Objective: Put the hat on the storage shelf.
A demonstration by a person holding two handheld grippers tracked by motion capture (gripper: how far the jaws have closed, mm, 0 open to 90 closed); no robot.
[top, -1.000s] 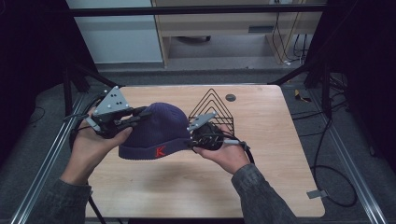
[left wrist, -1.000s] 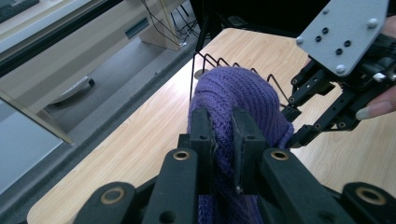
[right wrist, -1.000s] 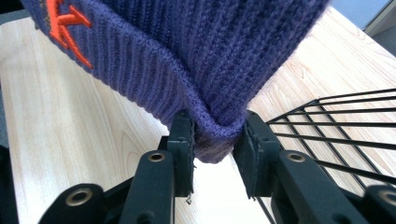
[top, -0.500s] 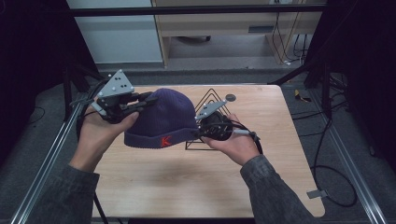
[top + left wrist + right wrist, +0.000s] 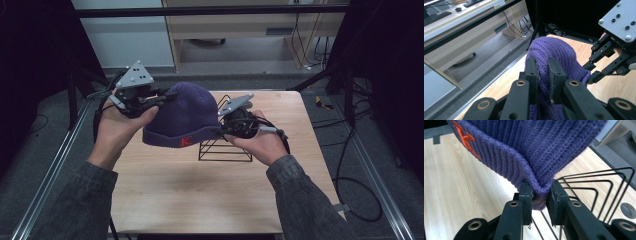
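Above the wooden table [image 5: 165, 200], lifted clear of it, sits the purple knit beanie [image 5: 186, 116]; held between both grippers, crown up, folded cuff at the bottom with an orange letter K [image 5: 185, 142] stitched on the cuff facing the person; the beanie hangs in front of and partly over the black wire rack [image 5: 225, 150], which stands on the table just behind and below the beanie's right half; whether cuff and rack touch, can't tell.

Left gripper [image 5: 159, 98] is at the beanie's left upper side; in the left gripper view its jaws are pressed in on a fold of the knit [image 5: 544, 82], fabric bunched between them, so it is pinching the beanie; grey three-cornered plate [image 5: 135, 76] on top, the person's left hand [image 5: 117, 131] wrapped underneath.

Right gripper [image 5: 223, 131] is at the beanie's right lower edge; in the right gripper view its jaws clamp the rolled cuff [image 5: 539, 195], knit squeezed into the gap, K visible further along the cuff to the left; the rack's bent wires [image 5: 599, 187] show just past the beanie on that side; right hand [image 5: 257, 142] beneath the gripper, over the rack's near end.

Beyond the beanie: a round hole [image 5: 627, 210] in the tabletop past the rack; grey floor and a pale cabinet [image 5: 120, 35] behind the table's far edge.
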